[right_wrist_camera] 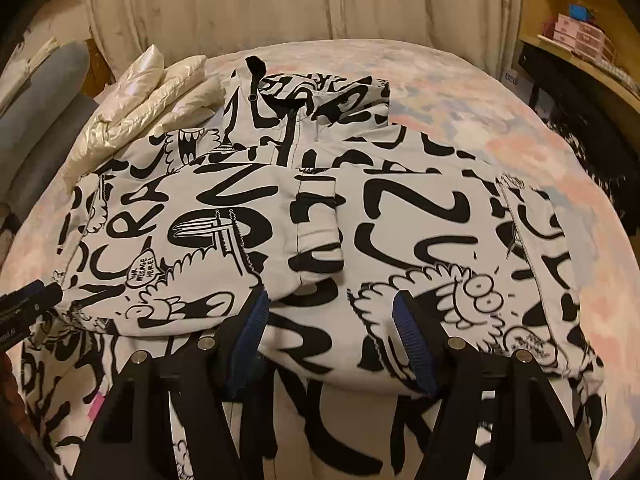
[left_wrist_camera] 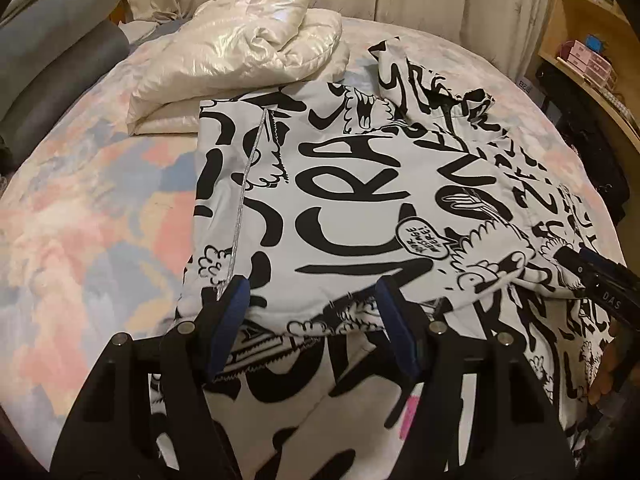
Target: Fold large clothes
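Observation:
A large white jacket with black graffiti print (left_wrist_camera: 360, 184) lies on the bed, sleeves folded in and hood at the far end; it also shows in the right wrist view (right_wrist_camera: 400, 216). My left gripper (left_wrist_camera: 312, 300) is open over the jacket's folded left part near the bottom edge, blue pads (left_wrist_camera: 232, 320) apart. My right gripper (right_wrist_camera: 332, 320) is open over the jacket's lower middle, fingers spread with cloth between and beneath them. The right gripper's tip shows at the right edge of the left wrist view (left_wrist_camera: 592, 276); the left gripper's tip shows at the left edge of the right wrist view (right_wrist_camera: 28, 300).
A folded cream puffer jacket (left_wrist_camera: 240, 56) lies at the far left of the pastel bedspread (left_wrist_camera: 80, 208). Grey cushions (left_wrist_camera: 52, 48) stand left. A curtain (right_wrist_camera: 280, 0) hangs behind. Wooden shelves with boxes (right_wrist_camera: 576, 36) stand on the right.

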Tool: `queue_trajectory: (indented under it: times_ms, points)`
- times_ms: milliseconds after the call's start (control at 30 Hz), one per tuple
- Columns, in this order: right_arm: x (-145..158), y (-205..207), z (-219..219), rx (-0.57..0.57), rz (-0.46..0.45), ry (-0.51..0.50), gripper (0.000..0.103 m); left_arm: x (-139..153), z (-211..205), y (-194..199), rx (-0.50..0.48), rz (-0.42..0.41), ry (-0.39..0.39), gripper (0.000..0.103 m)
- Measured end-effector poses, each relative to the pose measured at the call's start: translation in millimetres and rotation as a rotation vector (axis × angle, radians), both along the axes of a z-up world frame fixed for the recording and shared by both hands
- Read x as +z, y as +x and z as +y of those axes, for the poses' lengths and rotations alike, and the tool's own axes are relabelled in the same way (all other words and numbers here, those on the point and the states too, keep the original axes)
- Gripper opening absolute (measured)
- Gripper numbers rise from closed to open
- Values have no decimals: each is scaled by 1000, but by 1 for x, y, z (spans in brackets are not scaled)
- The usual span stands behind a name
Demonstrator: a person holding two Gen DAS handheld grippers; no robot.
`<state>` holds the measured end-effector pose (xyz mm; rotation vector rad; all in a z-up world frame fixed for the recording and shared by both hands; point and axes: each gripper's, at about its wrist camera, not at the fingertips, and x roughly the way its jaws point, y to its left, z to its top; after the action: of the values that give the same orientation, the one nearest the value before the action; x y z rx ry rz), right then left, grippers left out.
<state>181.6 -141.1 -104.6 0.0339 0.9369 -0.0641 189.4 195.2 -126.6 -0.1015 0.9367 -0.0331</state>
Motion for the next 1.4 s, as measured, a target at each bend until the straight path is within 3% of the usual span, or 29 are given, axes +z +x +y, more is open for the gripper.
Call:
queue_trajectory:
  times_ms: [267,633,833,1067,1267,1400]
  points:
    - [22,-47,-12,-23,-9,46,66,31,-2,-40,-23,-38,13,63]
    - [105,-163,-16,-15,-151,9,80,95,2,-134,-24,-127,39,63]
    - [142,-225,-9,25,-204,-43,85,112,28,-186,12,-132,-6,63]
    - [149,-290,-16,57,-189,-63,86,91,72,-222,29,-56,-92,70]
    - [117,-323,-59,45,-105,-5,86,45,96,-237,1,42,-202,71]
    - [82,-350,-110,-11,-29,68,86,7,100,-237,-30,114,-276,71]
